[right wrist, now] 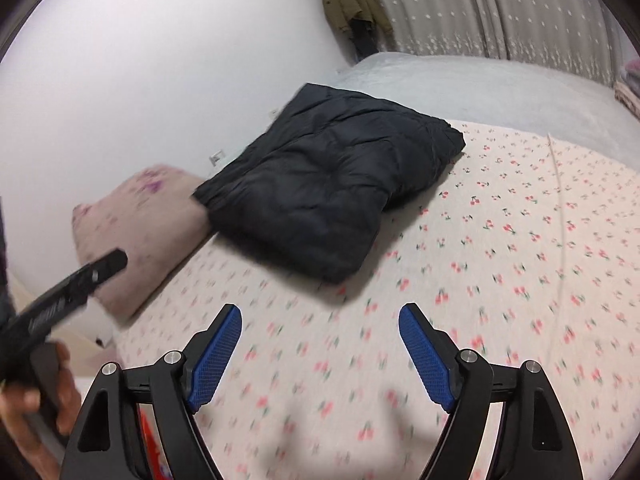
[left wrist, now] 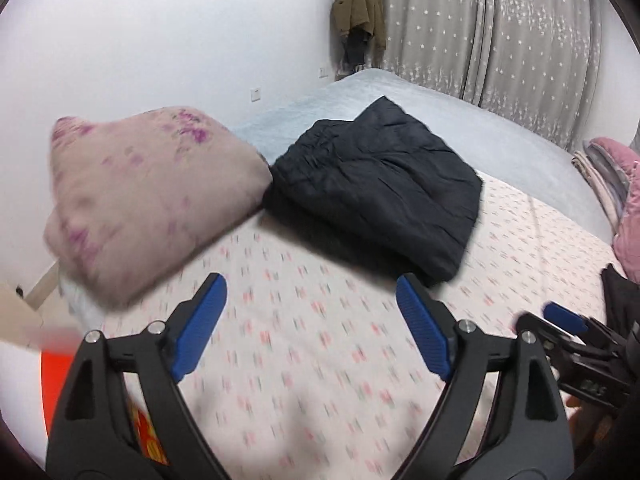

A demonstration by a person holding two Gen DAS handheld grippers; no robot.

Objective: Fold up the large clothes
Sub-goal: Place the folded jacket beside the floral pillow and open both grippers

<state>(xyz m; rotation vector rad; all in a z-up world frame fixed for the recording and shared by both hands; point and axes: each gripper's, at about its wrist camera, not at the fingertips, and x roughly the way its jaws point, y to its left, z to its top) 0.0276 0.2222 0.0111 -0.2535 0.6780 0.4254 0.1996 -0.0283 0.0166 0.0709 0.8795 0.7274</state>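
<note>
A dark navy padded jacket [left wrist: 376, 196] lies folded into a thick square on the cherry-print bed sheet [left wrist: 304, 344]; it also shows in the right wrist view [right wrist: 328, 184]. My left gripper [left wrist: 310, 312] is open and empty, held above the sheet short of the jacket's near edge. My right gripper [right wrist: 320, 336] is open and empty, also above the sheet in front of the jacket. The right gripper's blue pad shows at the left view's right edge [left wrist: 564, 316]. The left gripper's body shows at the right view's left edge [right wrist: 72, 284].
A pink floral pillow [left wrist: 148, 196] lies left of the jacket, touching it, also seen in the right wrist view [right wrist: 140, 236]. A grey blanket [left wrist: 460, 128] covers the far bed. Pink folded bedding [left wrist: 616, 184] sits at right. An olive coat [left wrist: 358, 12] hangs by starred curtains [left wrist: 520, 32].
</note>
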